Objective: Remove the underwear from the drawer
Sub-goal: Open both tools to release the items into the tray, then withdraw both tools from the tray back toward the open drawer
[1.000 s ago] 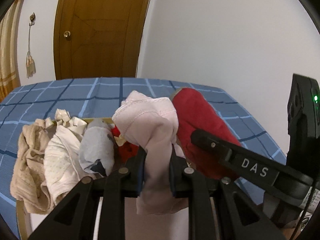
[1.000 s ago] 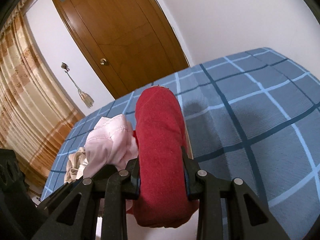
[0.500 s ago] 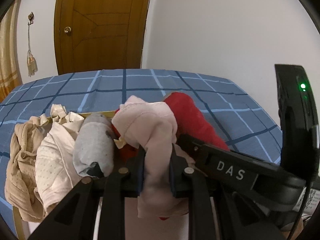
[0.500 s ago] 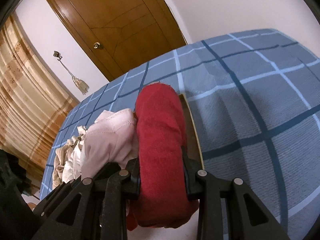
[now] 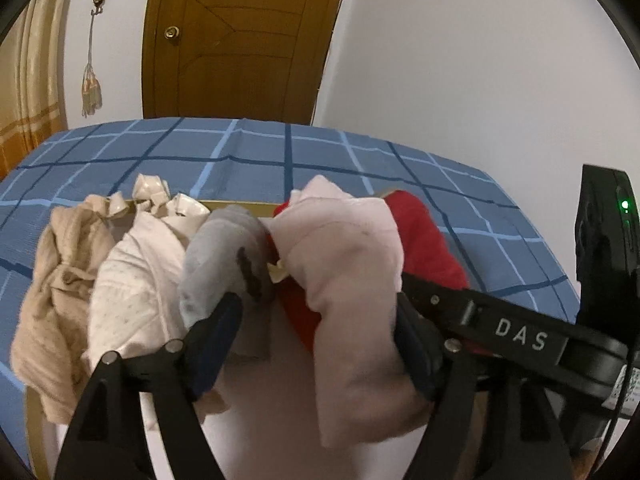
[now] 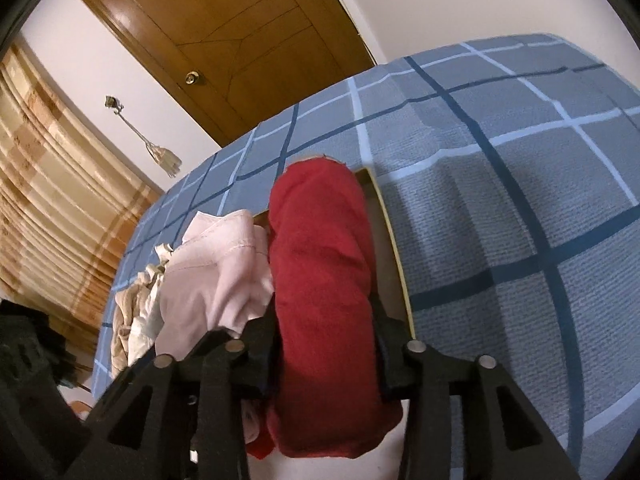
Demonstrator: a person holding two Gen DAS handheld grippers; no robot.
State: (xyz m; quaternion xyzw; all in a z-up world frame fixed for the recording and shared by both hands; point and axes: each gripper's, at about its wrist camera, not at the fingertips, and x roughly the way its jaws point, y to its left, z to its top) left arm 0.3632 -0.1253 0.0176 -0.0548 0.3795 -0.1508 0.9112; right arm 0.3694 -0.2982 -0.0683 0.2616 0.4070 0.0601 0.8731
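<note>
My left gripper (image 5: 316, 316) is open, its fingers spread wide. The pale pink underwear (image 5: 348, 264) rests between them against the right finger. It also shows in the right wrist view (image 6: 216, 268). My right gripper (image 6: 326, 320) is shut on a red rolled underwear (image 6: 320, 256), seen in the left wrist view (image 5: 424, 236) to the right of the pink one. Both sit over the wooden drawer (image 6: 394, 248), whose rim lies on the blue checked bed cover.
In the drawer lie a grey piece (image 5: 220, 256), a cream dotted piece (image 5: 136, 280) and a beige piece (image 5: 56, 280). The blue checked bed (image 5: 240, 152) extends behind. A wooden door (image 5: 240, 40) and curtain (image 6: 52, 200) stand beyond.
My left gripper has opened from its grip on the pink underwear, which now rests loose between the fingers. The right gripper keeps its hold on the red one and has tilted lower.
</note>
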